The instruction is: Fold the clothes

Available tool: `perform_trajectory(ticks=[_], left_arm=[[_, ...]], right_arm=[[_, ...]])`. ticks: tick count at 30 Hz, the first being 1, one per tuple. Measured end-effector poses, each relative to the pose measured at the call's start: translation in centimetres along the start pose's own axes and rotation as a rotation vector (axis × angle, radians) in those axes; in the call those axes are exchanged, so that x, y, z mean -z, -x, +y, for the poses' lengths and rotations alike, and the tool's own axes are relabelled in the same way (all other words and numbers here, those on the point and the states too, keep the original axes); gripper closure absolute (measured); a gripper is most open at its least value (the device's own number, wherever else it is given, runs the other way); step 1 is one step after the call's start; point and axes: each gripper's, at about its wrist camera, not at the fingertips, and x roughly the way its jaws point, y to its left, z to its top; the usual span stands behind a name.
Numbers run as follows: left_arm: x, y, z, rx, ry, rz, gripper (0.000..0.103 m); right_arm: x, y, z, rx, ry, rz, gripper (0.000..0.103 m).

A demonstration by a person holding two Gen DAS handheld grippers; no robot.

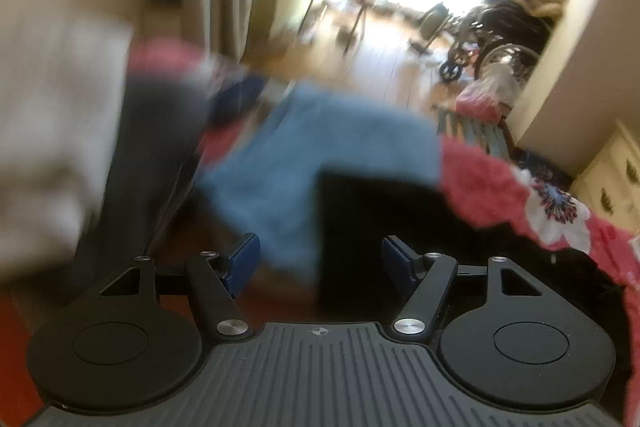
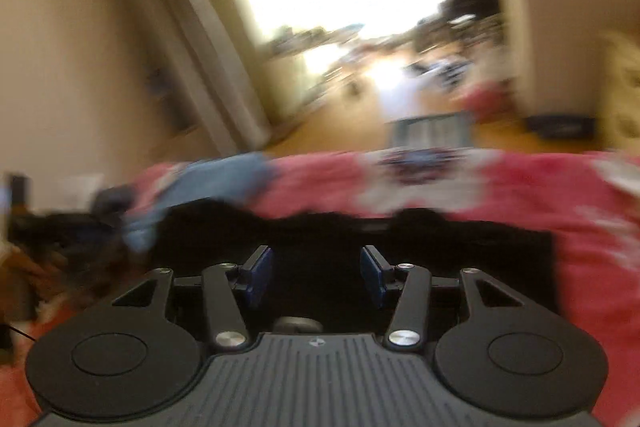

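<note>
Both tongs, left (image 1: 318, 259) and right (image 2: 316, 277), gape empty; blue cloth (image 1: 320, 151) at 12 o'clock looks rumpled, black garment (image 2: 320, 231) unclear, too blurry.

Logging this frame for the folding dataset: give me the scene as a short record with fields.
surface: red floral bedspread
blue garment: blue cloth lying on the bedspread, ahead of the left hand-held gripper
black garment: black cloth spread in front of the right hand-held gripper
left hand-held gripper: open, holding nothing
right hand-held gripper: open, holding nothing
background: wheelchair on a wooden floor
image quality: both views motion-blurred
</note>
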Motion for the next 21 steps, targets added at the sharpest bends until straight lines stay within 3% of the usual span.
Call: perform_trajectory(ticks=[3,7,11,15,17,21], left_arm=[[2.3,-1.8,1.5,0.081,0.045,0.039,0.036],[3.8,-4.1,2.7,0.179,0.132,0.056,0.041],[3.9,-5.4,3.4,0.254,0.235,0.03,0.049],[4.0,-5.8,4.5,0.295,0.272,0.009,0.059],[4.0,-5.9,4.5,0.297,0.267,0.004,0.072],[4.6,-5.8,5.4,0.319,0.284,-0.009,0.087]], right_arm=[[-3.8,-4.4,4.6,-0.109,0.044,0.096,0.051],[-5.1,-12.4,10.0,-0.169,0.059,0.222,0.051],[-5.1,-20.5,15.2,-0.167,0.105,0.323,0.052],[-5.2,-25.1,18.7,-0.11,0.159,0.343,0.053],[-5.2,-27.3,20.2,-0.086,0.19,0.358,0.053],[-5.0,-30.7,21.9,-0.015,0.238,0.403,0.058]])
